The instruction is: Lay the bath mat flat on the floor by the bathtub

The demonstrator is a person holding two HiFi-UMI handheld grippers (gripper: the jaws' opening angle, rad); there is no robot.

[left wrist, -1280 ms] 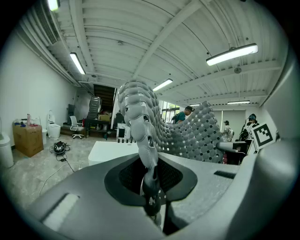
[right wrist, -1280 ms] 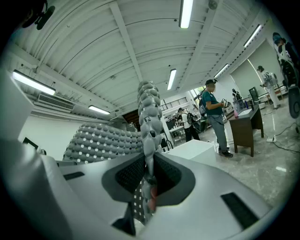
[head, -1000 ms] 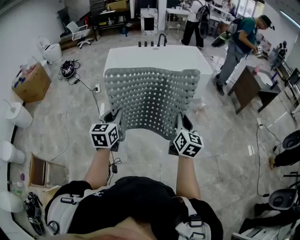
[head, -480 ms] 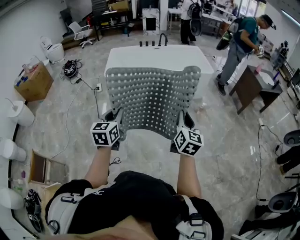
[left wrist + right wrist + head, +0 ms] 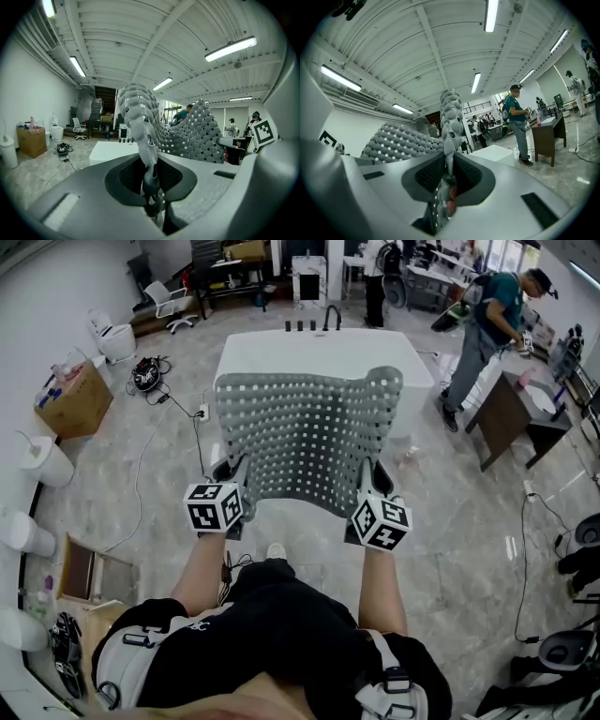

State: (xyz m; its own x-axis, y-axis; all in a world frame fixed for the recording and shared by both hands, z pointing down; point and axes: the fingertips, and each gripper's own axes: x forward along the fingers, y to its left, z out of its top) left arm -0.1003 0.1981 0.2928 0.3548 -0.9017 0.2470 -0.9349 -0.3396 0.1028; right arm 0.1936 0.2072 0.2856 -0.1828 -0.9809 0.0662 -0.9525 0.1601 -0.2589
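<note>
A: Claws, count?
B: Two. Left claw (image 5: 233, 472) clamped on the near left corner of the bath mat (image 5: 305, 437), right claw (image 5: 372, 476) clamped on the near right corner. Narrow on both, grey edge pinched between the pads in each gripper view. Two marker cubes (image 5: 214, 507), one per claw.
A: Mats?
B: One. Grey, full of square holes. Spread between the two claws and stretching ahead of them, up off the floor (image 5: 450, 521), not yet laid. Far right corner curled upward.
A: Tub?
B: One white bathtub (image 5: 323, 351), ahead of both claws, past the mat's far edge.
A: Anything else?
B: Two people (image 5: 487, 324) made out beyond the tub, right of the right claw. One cardboard box (image 5: 70, 399), well left of the left claw.
</note>
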